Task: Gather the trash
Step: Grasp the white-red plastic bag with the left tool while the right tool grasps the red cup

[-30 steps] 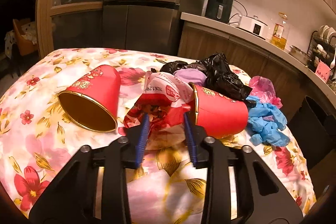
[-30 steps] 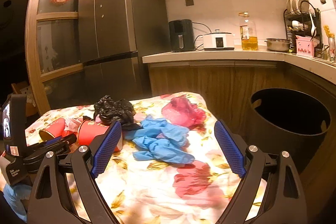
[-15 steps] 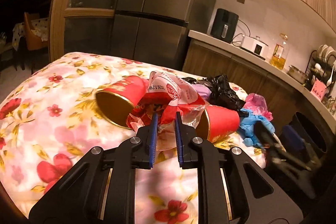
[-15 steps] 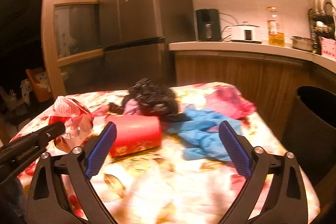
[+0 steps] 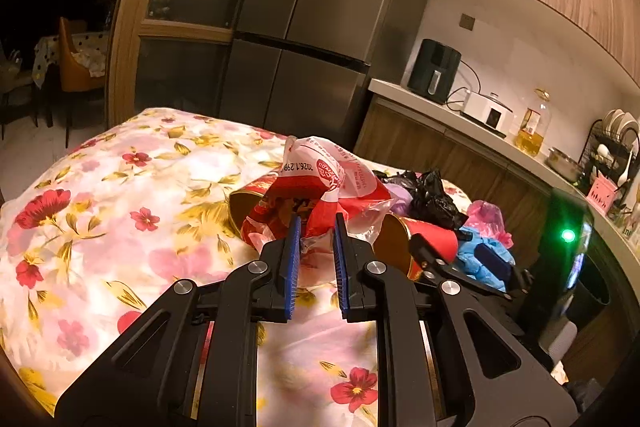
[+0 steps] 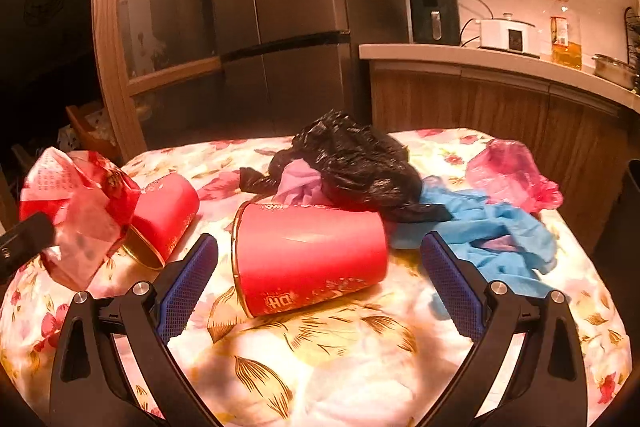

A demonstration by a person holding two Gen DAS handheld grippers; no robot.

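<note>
My left gripper (image 5: 316, 227) is shut on a crumpled red and white plastic wrapper (image 5: 324, 179) and holds it above the flowered tablecloth (image 5: 120, 211); the wrapper also shows at the left of the right wrist view (image 6: 76, 203). My right gripper (image 6: 320, 251) is open, its fingers on either side of a red paper cup (image 6: 308, 255) lying on its side. A second red cup (image 6: 164, 219) lies to its left. Behind are a black plastic bag (image 6: 352, 163), a purple scrap (image 6: 296, 183), blue gloves (image 6: 500, 227) and a pink bag (image 6: 508, 175).
A dark trash bin (image 5: 592, 291) stands at the table's right end. Behind the table are a fridge (image 6: 288, 23) and a wooden counter (image 6: 500, 67) with an air fryer, a cooker and an oil bottle. The table's edges fall away on all sides.
My left gripper closed on the wrapper and lifted it off the table. My right gripper swung left and came down around the nearer red cup, still open.
</note>
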